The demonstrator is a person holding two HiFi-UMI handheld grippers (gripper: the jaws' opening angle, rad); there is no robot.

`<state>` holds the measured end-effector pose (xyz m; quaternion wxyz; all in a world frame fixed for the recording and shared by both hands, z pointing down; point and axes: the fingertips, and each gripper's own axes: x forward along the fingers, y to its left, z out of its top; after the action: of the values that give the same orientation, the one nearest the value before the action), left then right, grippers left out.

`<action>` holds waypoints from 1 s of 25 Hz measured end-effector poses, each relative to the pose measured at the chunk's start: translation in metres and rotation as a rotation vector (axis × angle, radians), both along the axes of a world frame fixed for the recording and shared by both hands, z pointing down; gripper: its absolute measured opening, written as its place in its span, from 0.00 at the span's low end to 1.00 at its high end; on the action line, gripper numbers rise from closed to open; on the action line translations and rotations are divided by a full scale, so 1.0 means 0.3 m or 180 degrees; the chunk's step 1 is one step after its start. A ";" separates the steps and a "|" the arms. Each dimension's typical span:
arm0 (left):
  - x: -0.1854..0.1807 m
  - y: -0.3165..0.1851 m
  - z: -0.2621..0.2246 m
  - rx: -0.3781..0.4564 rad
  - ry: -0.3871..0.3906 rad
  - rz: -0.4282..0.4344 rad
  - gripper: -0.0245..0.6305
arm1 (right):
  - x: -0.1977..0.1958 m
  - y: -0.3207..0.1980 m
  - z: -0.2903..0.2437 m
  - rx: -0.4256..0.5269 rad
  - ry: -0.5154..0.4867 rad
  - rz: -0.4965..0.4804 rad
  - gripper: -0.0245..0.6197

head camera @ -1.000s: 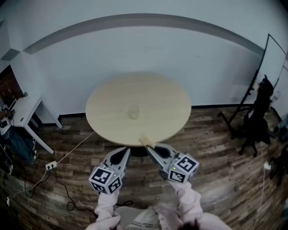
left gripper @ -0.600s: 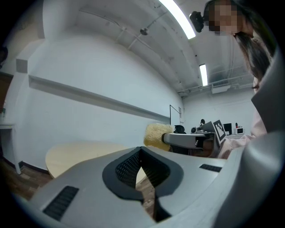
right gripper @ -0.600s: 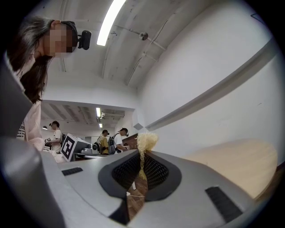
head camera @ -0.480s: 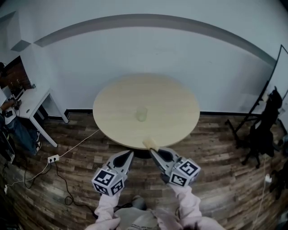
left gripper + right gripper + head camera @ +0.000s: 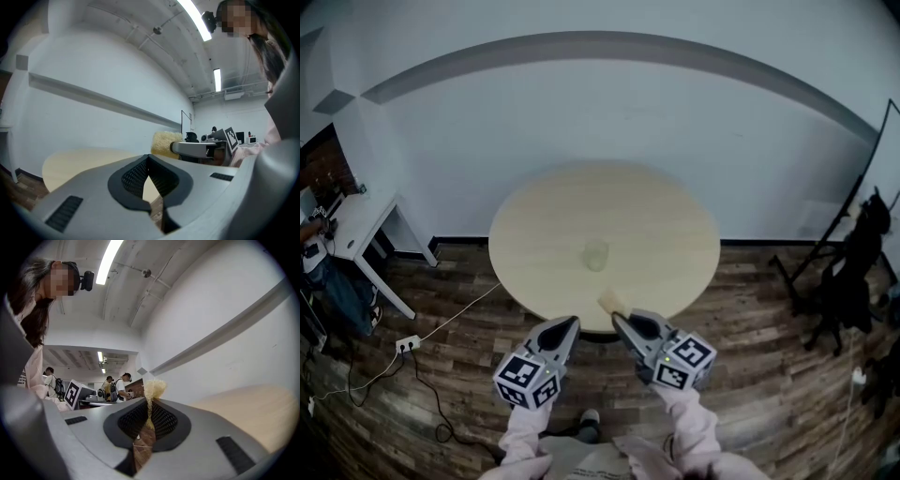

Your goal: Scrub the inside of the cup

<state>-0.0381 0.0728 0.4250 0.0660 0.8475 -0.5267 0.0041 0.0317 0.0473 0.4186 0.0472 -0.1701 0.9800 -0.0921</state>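
Cup (image 5: 596, 254) well beyond left tongs (image 5: 571, 324), right tongs (image 5: 618, 322) gripping sponge (image 5: 610, 301).

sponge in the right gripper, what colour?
Pale yellow. The sponge shows best in the left gripper view.

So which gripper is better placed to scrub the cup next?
Right. The right gripper is shut on the sponge; the left gripper is shut and empty. The cup stands ahead of both.
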 end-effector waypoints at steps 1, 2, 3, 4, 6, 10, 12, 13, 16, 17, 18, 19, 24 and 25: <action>-0.007 -0.018 -0.001 0.0000 -0.0006 0.0013 0.04 | -0.007 -0.017 0.000 -0.0012 0.0002 0.0011 0.08; -0.015 -0.035 -0.002 -0.0003 -0.0013 0.0025 0.04 | -0.014 -0.034 0.000 -0.0020 0.0003 0.0025 0.08; -0.021 -0.052 -0.001 -0.0009 -0.0019 0.0038 0.04 | -0.021 -0.049 -0.001 -0.0026 -0.0001 0.0039 0.08; -0.027 -0.067 0.000 -0.0016 -0.0022 0.0052 0.04 | -0.027 -0.063 -0.003 -0.0032 -0.0010 0.0052 0.08; -0.037 -0.096 0.004 -0.0031 -0.0020 0.0078 0.04 | -0.036 -0.086 -0.005 -0.0046 -0.0017 0.0075 0.08; -0.059 -0.165 0.002 -0.0044 -0.0007 0.0142 0.04 | -0.058 -0.142 -0.006 -0.0059 -0.0004 0.0118 0.08; -0.071 -0.199 0.003 -0.0052 -0.0002 0.0178 0.04 | -0.071 -0.171 -0.003 -0.0068 0.0009 0.0138 0.08; -0.076 -0.214 0.005 -0.0058 -0.0001 0.0197 0.04 | -0.076 -0.184 -0.001 -0.0073 0.0012 0.0152 0.08; -0.084 -0.255 0.008 -0.0065 -0.0002 0.0262 0.04 | -0.086 -0.225 0.001 -0.0085 0.0002 0.0219 0.08; -0.087 -0.269 0.008 -0.0063 -0.0002 0.0283 0.04 | -0.090 -0.240 0.001 -0.0088 0.0002 0.0238 0.08; -0.091 -0.284 0.009 -0.0064 -0.0002 0.0302 0.04 | -0.096 -0.256 0.003 -0.0091 0.0006 0.0256 0.08; -0.097 -0.299 0.012 -0.0066 -0.0001 0.0318 0.04 | -0.103 -0.271 0.005 -0.0097 0.0011 0.0272 0.08; -0.122 -0.355 0.035 -0.0096 0.0004 0.0384 0.04 | -0.129 -0.320 0.027 -0.0133 0.0009 0.0339 0.08; -0.123 -0.367 0.036 -0.0097 0.0007 0.0392 0.04 | -0.130 -0.331 0.029 -0.0136 0.0008 0.0346 0.08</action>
<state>-0.0751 -0.0374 0.4358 0.0791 0.8772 -0.4734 0.0152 -0.0073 -0.0520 0.4273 0.0472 -0.2243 0.9671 -0.1102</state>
